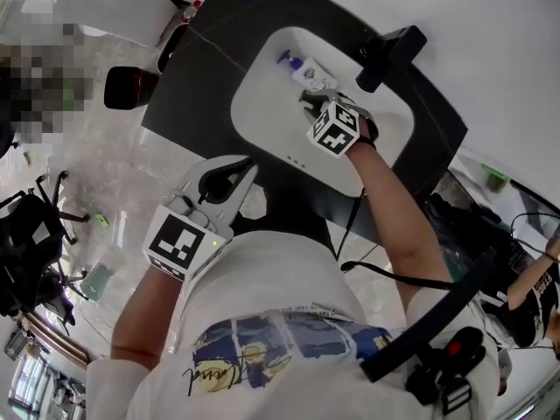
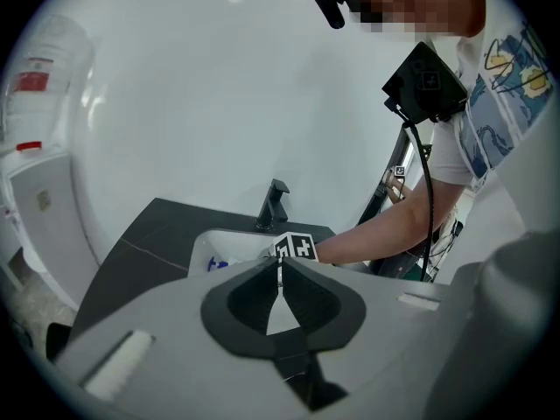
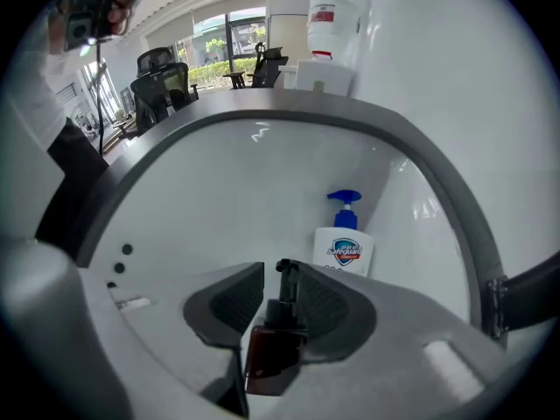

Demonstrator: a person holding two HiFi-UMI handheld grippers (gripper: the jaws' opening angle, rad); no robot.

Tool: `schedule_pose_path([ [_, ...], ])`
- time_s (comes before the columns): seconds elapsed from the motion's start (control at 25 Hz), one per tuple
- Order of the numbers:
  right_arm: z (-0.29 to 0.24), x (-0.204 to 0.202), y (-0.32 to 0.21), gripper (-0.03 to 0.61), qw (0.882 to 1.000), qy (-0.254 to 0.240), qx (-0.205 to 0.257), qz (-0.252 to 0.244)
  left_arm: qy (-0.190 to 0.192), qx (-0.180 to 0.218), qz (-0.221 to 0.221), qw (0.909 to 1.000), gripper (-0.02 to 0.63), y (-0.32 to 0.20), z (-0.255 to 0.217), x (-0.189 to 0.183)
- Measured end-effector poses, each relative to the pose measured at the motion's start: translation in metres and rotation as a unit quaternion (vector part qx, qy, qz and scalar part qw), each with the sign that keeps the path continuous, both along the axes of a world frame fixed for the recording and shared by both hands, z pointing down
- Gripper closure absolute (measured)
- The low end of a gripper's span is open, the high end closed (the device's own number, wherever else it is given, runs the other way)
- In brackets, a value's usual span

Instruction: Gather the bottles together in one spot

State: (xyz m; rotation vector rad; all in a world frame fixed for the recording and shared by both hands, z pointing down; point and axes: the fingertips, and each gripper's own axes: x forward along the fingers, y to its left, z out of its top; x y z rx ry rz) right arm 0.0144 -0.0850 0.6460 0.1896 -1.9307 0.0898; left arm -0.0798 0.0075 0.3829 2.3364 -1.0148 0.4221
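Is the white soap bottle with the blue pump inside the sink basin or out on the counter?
Inside. The white soap bottle rests against the curved wall of the white sink basin, within its edge.

A white sink basin (image 1: 249, 86) is set in a dark grey countertop (image 1: 192, 86). The far soap bottle (image 3: 344, 250) is coloured white with a blue pump. The near brown bottle (image 3: 271, 357) is black-pumped. Black-and-white square markers are borne by the left gripper (image 1: 243, 171).
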Motion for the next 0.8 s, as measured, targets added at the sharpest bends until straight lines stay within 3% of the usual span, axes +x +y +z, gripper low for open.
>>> schedule_pose_path([
  [0.32, 0.034, 0.003, -0.006, 0.456, 0.998, 0.058, -0.011, -0.021, 0.009, -0.018, -0.018, 0.9996, 0.595, 0.000, 0.009, -0.010],
  [0.8, 0.067, 0.004, -0.009, 0.459, 0.994, 0.106, -0.015, -0.023, 0.010, -0.035, -0.023, 0.9991, 0.595, 0.001, 0.019, -0.016],
])
